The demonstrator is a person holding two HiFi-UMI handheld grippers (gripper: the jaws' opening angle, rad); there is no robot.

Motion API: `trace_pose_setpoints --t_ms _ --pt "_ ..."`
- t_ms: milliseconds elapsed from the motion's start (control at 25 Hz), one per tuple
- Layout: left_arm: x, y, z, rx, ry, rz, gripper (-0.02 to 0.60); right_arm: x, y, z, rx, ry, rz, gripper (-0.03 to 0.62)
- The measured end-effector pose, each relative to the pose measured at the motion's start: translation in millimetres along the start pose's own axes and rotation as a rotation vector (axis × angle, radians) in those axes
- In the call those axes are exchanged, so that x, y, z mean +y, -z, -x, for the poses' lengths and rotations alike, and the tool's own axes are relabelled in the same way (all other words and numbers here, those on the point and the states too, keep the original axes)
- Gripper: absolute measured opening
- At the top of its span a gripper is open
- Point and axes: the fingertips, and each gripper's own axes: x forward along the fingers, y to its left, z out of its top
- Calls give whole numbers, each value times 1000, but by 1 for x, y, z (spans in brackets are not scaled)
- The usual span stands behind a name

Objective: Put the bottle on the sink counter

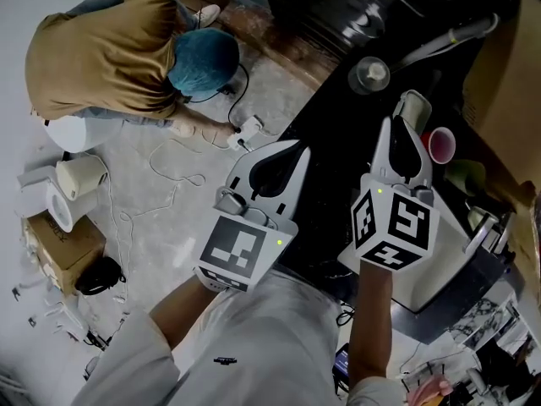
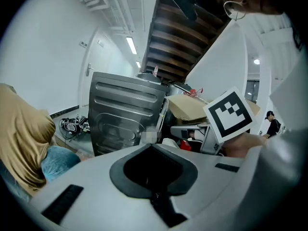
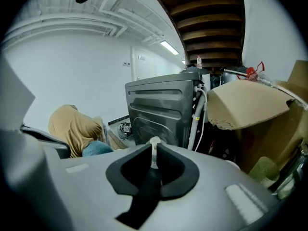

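The left tongs (image 1: 297,150) and the right tongs (image 1: 388,129) are seen clenched empty, the right held over the black surface (image 1: 331,129).

Left gripper (image 1: 297,148) and right gripper (image 1: 396,127), held side by side, near each other but apart, both pointing forward and tilted downward. Each has its jaws together with nothing between them. The left forearm (image 1: 182,311) and right forearm (image 1: 372,328) extend behind the grippers, each marker cube (image 1: 237,252) facing upward.
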Motion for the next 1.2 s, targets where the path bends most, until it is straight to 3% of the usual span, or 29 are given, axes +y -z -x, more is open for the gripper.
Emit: trace_pose_setpoints --t_ms 160,560,1200 --pt "-16 0 18 -15 -7 5 6 2 1 25 -8 -50 -17 11" --pt "-55 7 65 -47 -19 -12 6 -2 -2 97 -71 -102 -60 11" --pt "-113 2 132 -119 -37 -73 6 -14 -27 219 -186 -124 28 11"
